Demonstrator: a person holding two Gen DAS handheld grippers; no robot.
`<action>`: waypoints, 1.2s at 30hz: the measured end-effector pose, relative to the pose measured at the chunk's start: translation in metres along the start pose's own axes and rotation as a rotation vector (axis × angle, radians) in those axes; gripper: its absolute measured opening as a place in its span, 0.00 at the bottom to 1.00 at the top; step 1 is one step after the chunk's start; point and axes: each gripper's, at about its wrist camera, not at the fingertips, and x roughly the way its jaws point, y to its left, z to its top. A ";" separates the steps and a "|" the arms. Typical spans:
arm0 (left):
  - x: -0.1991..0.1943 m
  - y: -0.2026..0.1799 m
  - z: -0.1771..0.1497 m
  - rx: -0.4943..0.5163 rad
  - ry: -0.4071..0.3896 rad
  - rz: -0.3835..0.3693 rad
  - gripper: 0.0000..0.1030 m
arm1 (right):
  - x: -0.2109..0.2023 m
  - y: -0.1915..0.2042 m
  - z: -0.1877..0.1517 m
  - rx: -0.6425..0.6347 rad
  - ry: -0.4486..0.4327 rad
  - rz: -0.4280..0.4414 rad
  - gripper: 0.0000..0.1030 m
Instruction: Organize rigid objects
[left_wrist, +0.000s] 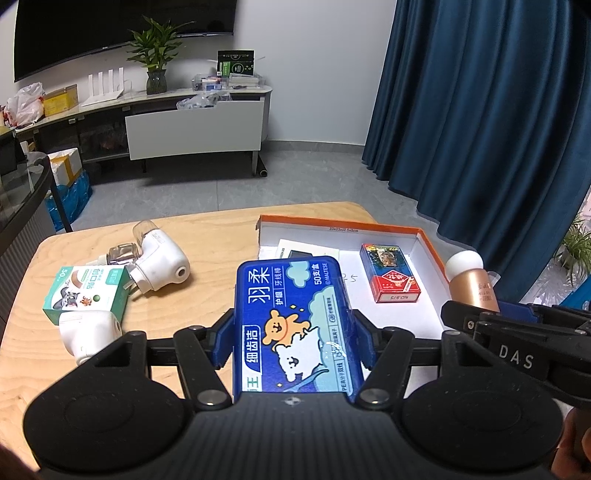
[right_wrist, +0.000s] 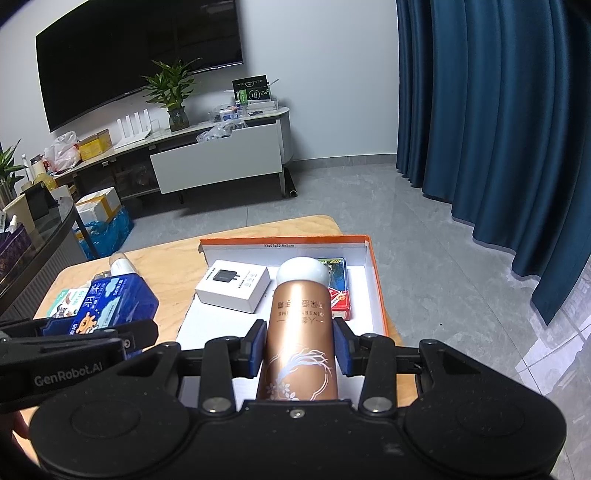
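Note:
My left gripper (left_wrist: 291, 336) is shut on a blue dental floss box (left_wrist: 293, 317), held above the table at the left edge of an orange-rimmed white tray (left_wrist: 428, 243). My right gripper (right_wrist: 300, 347) is shut on a gold bottle (right_wrist: 301, 332) with a white cap, held over the tray (right_wrist: 376, 280). The tray holds a red card pack (left_wrist: 388, 273) and a white charger box (right_wrist: 232, 286). The bottle also shows in the left wrist view (left_wrist: 469, 280), and the floss box in the right wrist view (right_wrist: 110, 299).
On the wooden table (left_wrist: 207, 236) left of the tray lie a white plug-in device (left_wrist: 159, 258), a green-white carton (left_wrist: 86, 291) and another white device (left_wrist: 88, 332). Beyond are a TV cabinet (left_wrist: 192, 125) and blue curtains (left_wrist: 480, 110).

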 end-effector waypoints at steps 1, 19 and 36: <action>0.000 0.000 0.000 0.000 0.000 0.001 0.62 | 0.001 0.000 -0.001 0.002 0.001 -0.001 0.46; 0.006 -0.003 -0.002 0.010 0.011 -0.001 0.62 | 0.009 0.000 -0.005 0.011 0.016 0.000 0.46; 0.011 -0.004 -0.004 0.009 0.018 -0.005 0.62 | 0.011 0.001 -0.007 0.011 0.023 0.003 0.46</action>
